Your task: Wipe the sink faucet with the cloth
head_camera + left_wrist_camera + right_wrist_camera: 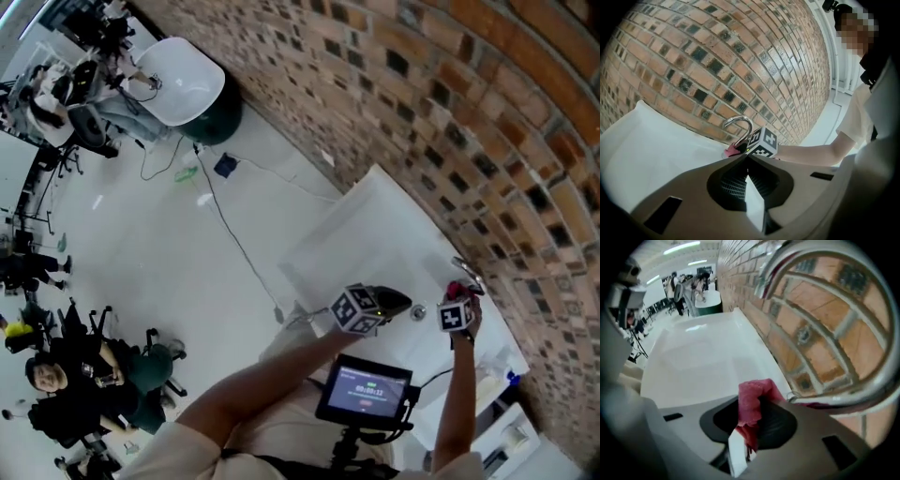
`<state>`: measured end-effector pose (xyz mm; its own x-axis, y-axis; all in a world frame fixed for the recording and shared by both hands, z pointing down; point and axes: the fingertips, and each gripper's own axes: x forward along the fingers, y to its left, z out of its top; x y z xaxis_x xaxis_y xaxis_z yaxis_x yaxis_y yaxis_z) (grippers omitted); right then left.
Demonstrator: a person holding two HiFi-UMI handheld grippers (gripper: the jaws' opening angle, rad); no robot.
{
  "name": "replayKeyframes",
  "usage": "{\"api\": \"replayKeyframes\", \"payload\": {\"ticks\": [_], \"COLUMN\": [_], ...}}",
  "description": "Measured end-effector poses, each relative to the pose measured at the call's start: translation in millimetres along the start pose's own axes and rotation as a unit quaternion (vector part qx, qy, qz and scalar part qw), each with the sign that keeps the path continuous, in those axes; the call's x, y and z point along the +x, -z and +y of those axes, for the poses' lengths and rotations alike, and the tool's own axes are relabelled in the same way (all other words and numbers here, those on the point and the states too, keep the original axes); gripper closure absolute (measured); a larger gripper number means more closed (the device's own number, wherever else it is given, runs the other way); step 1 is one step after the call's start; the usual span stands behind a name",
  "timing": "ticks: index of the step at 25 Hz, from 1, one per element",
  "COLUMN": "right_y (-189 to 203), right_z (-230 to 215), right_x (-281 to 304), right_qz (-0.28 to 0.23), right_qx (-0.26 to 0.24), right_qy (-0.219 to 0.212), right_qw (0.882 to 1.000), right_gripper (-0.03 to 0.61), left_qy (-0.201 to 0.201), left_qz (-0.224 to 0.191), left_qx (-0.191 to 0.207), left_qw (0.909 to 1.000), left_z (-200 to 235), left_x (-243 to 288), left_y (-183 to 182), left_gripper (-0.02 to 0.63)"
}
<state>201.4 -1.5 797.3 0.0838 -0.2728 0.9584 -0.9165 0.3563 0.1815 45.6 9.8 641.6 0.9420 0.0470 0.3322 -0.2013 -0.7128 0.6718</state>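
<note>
1. The faucet is standing at the sink's rear edge, the one running along the brick wall. It is a chrome gooseneck. Its long axis is running upright, and its arch is curling over so that the spout end is pointing down toward the sink.
2. In the right gripper view the faucet is looming very close. It is arching over the sink's rear rim.
3. The right gripper is pinching a pink cloth, with its jaws nearly together on the fabric. A bunched fold is sticking out past the jaw tips.
4. From the head view, the right gripper is pointing steeply down over the sink's rear edge. The cloth is lying right at the faucet, though contact is too small to confirm there.
5. The left gripper is hovering over the sink on the side away from the wall. Its jaws are pressing together with nothing between them, and it is aiming toward the sink's rear edge.
</note>
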Motion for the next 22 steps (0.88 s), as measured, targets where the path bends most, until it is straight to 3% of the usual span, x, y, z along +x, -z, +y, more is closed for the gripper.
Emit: {"api": "replayKeyframes", "payload": {"ticks": [4,9,18,20,22], "right_y": [-13,-13,10,13,15], "right_z": [13,23,51,56,60], "right_x": [16,30,69,63,51], "right_qz": [0.079,0.169,0.292,0.285,0.261], "right_qx": [-0.056,-0.102,-0.233,-0.234,-0.212], "right_qy": [0.038,0.05,0.016,0.008,-0.002], "right_qw": [0.995,0.979,0.928,0.929,0.942], "right_gripper": [0.477,0.477,0.478,0.477,0.477], "left_qy": [-0.017,-0.03,-0.039,-0.039,-0.04], "left_qz": [-0.008,-0.022,-0.031,-0.03,-0.031], "left_qx": [0.0,-0.005,-0.003,-0.003,-0.006], "left_qw": [0.9998,0.9993,0.9987,0.9988,0.9987], "left_z": [6,13,11,11,11], "left_x": [-17,-30,-43,-45,-47], "left_y": [2,1,0,2,3], "left_gripper": [0.607,0.607,0.607,0.607,0.607]}}
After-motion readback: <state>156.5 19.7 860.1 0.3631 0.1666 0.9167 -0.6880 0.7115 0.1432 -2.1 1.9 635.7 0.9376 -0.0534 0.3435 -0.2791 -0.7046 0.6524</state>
